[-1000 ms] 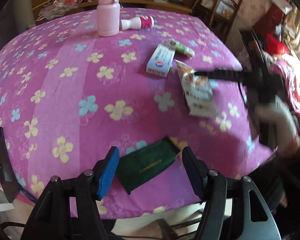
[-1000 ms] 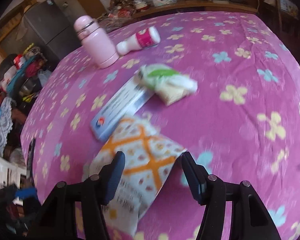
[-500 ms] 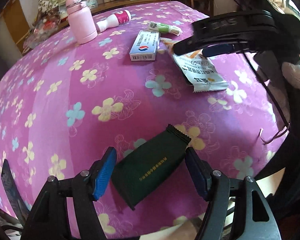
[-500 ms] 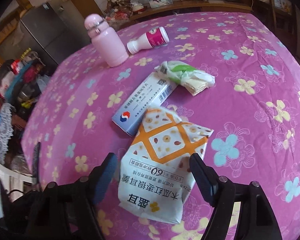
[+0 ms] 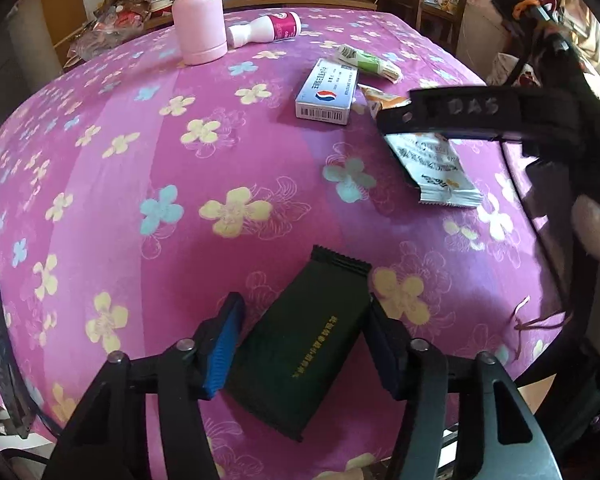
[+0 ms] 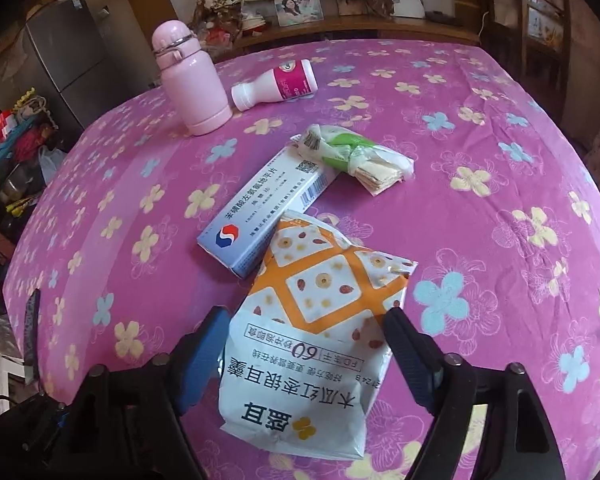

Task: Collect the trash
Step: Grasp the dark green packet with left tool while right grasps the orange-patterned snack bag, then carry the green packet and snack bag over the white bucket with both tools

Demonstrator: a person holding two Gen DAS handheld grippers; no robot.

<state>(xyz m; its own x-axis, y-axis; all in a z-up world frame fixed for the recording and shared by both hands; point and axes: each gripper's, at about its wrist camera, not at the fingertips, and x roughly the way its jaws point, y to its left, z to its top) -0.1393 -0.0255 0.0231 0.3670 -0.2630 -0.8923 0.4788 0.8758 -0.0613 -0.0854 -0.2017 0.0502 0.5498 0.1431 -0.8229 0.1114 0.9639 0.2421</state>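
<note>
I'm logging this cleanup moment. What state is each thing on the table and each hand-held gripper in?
Left hand-held gripper: open, straddling dark green packet, lying flat.
Right hand-held gripper: open, straddling orange-and-white snack bag, torn open.
Pink flask: upright, closed.
White bottle: on its side.
Medicine box: lying flat.
Green wrapper: crumpled.

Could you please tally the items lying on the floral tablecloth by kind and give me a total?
Bottles: 2, the pink flask and the white-and-magenta bottle
Boxes: 1, the blue-and-white carton
Wrappers and packets: 3, the dark green packet, the orange-and-white packet, the crumpled green-and-white wrapper
Total: 6
</note>
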